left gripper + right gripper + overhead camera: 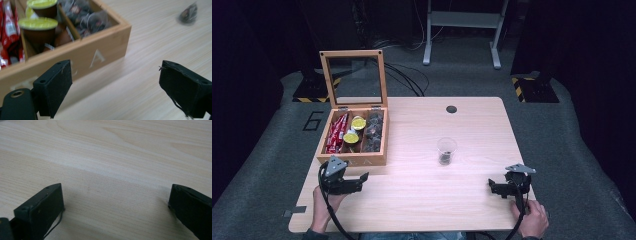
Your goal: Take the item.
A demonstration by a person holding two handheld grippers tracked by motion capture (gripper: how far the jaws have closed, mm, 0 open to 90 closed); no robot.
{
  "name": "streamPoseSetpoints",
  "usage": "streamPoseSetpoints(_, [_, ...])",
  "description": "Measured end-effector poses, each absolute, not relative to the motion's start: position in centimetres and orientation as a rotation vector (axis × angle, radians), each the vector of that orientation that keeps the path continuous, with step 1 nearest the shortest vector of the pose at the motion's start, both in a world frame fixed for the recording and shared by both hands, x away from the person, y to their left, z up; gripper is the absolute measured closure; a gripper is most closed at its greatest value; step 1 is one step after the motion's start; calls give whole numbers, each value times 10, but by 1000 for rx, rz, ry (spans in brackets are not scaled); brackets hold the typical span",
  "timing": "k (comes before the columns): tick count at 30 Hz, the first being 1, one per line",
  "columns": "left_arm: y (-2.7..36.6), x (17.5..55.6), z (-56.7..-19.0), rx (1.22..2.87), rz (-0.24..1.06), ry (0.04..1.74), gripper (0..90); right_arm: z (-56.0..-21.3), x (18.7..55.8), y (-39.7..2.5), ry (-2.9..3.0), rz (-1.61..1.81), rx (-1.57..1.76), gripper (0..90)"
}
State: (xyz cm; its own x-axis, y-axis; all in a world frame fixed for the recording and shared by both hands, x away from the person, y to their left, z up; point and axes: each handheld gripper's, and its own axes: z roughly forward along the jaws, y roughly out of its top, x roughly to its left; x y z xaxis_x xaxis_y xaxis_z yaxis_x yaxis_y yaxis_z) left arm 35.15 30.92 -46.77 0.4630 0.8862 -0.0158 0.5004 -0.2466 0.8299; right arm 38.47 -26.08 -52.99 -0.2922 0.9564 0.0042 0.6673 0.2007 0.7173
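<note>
Both grippers are parked low on the counter [412,200], fingers spread wide with nothing held. The left gripper [361,178] is sat just at 6 o'clock of the open wooden box [354,159]; the right gripper [492,186] is found around 4 o'clock of the plastic cup [446,150], well apart.

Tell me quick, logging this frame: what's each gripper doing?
Left gripper: open, holding nothing, by the wooden box.
Right gripper: open, holding nothing.
</note>
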Motion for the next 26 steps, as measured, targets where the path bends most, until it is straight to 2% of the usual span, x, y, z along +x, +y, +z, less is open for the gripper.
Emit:
streamPoseSetpoints(8, [329, 350, -502, 1943, 551, 1264, 83, -530, 385, -261, 2035, 866, 1509, 0])
streamPoseSetpoints(16, [332, 351, -529, 2009, 534, 1305, 77, -530, 385, -261, 2035, 866, 1509, 0])
streamPoseSetpoints(26, [333, 349, -531, 2001, 573, 1312, 79, -530, 385, -261, 2035, 864, 1510, 0])
